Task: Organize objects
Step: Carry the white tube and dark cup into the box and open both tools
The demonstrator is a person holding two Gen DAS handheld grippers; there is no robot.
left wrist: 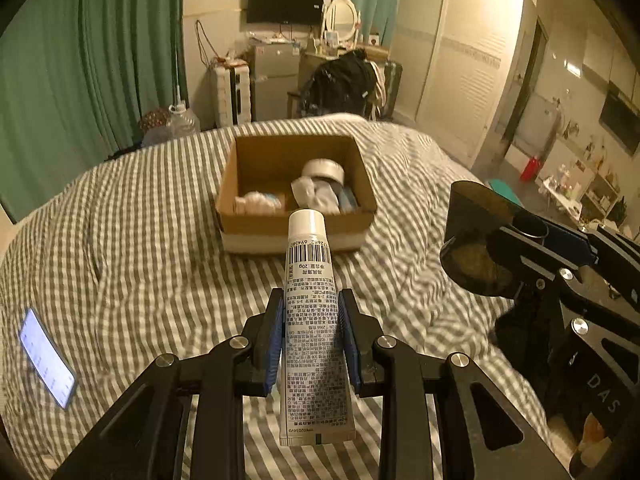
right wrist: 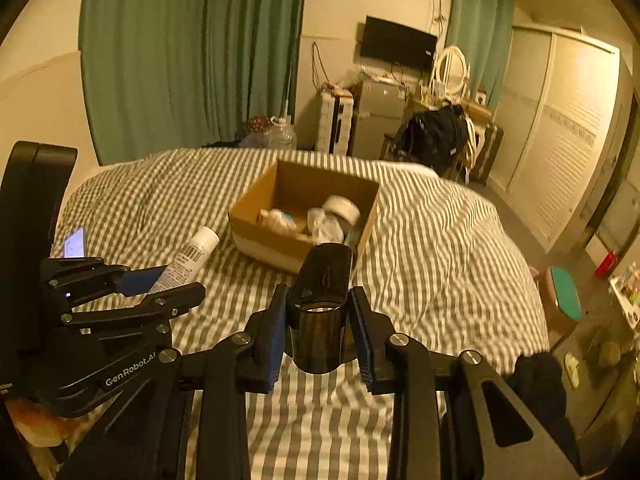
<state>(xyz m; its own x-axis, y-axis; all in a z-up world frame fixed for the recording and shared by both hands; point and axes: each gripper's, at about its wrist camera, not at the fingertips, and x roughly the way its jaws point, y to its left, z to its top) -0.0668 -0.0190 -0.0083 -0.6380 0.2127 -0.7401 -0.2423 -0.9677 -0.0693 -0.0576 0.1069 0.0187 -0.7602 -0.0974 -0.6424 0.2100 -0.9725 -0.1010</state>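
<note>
Transport step: a white printed plastic tube (left wrist: 310,312) is clamped by the left gripper (left wrist: 313,340), a glossy black scoop-shaped container (right wrist: 320,304) by the right gripper (right wrist: 320,336), above the striped bed (left wrist: 160,240). Release over the open cardboard box (left wrist: 240,184), mid-bed, is judged next.

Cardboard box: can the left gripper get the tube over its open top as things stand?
Probably yes. The left gripper holds the tube facing the cardboard box, only bedding between, and its top is open.

Glossy black case (right wrist: 320,312), matt cardboard box (left wrist: 296,200), checked cloth (left wrist: 140,240)
</note>
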